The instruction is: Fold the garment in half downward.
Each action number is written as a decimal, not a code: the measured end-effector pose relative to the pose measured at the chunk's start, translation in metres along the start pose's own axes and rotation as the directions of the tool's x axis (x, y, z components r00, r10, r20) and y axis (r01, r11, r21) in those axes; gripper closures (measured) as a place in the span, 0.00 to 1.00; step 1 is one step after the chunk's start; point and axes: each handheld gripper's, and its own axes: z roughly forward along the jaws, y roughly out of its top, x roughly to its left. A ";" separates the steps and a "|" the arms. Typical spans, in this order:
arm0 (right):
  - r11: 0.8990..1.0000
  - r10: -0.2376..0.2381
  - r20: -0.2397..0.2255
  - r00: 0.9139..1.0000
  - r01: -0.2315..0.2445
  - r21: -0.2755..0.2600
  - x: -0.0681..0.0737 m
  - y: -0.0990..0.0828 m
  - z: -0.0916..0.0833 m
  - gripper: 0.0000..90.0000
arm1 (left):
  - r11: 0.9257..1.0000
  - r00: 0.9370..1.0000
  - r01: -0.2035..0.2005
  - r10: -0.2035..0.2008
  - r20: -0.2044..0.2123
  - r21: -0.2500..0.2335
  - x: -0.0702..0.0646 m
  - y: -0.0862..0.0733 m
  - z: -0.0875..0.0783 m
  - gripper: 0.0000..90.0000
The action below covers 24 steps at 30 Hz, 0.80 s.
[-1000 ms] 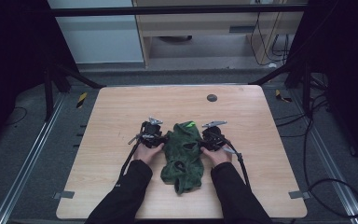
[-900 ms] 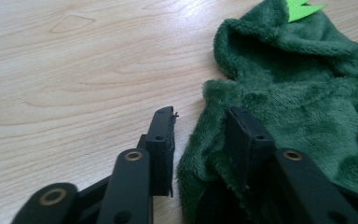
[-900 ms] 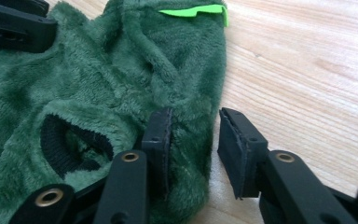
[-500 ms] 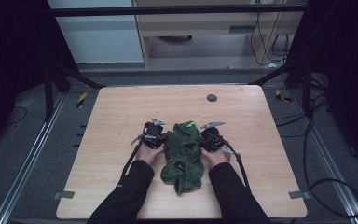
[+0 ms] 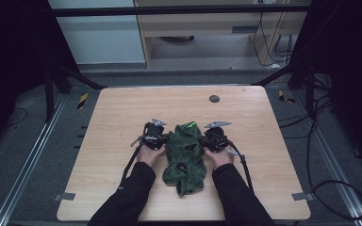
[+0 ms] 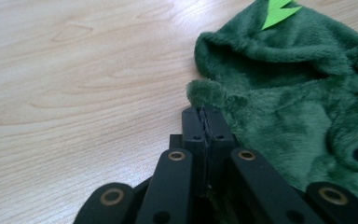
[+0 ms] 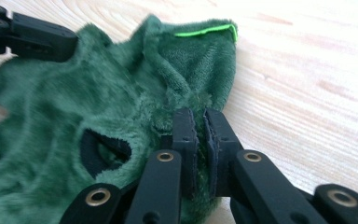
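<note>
A dark green plush garment (image 5: 185, 150) with a bright green tag (image 5: 190, 125) lies crumpled in the middle of the wooden table (image 5: 122, 113). My left gripper (image 5: 166, 140) lies at its left edge. Its jaws have just been closing and now stand together (image 6: 206, 122), pinching a fuzzy fold of the garment (image 6: 284, 93). My right gripper (image 5: 205, 141) lies at the garment's right edge. Its jaws (image 7: 198, 135) have also just been closing and now press on the green fabric (image 7: 121, 84), with pile bulging between them. A dark hole (image 7: 102, 151) shows in the cloth.
A small dark disc (image 5: 214, 99) lies on the table toward the far edge. Bare wood spreads to the left, right and far side of the garment. Cables trail from both grippers along the person's dark sleeves (image 5: 132, 193). The left gripper (image 7: 28, 35) shows across the garment in the right gripper view.
Both pairs of jaws have drawn in against the garment's side edges. The hands and the garment stay where they were.
</note>
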 end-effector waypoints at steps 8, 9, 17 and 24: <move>0.998 -0.054 -0.028 0.998 0.053 -0.041 0.007 0.007 -0.020 0.94 | 0.999 1.000 -0.027 0.028 0.006 -0.036 -0.005 0.001 -0.019 0.99; 0.997 -0.060 -0.030 0.998 0.058 -0.045 0.008 0.008 -0.022 0.94 | 0.999 0.999 -0.037 0.038 0.007 -0.039 -0.006 0.001 -0.022 0.99; 0.993 -0.094 -0.060 0.994 0.089 -0.083 0.014 0.009 -0.038 0.94 | 0.995 0.997 -0.067 0.068 0.023 -0.071 -0.010 0.003 -0.047 0.99; 0.987 -0.119 -0.085 0.989 0.109 -0.118 0.019 0.009 -0.049 0.94 | 0.989 0.994 -0.094 0.100 0.044 -0.113 -0.012 -0.003 -0.070 0.99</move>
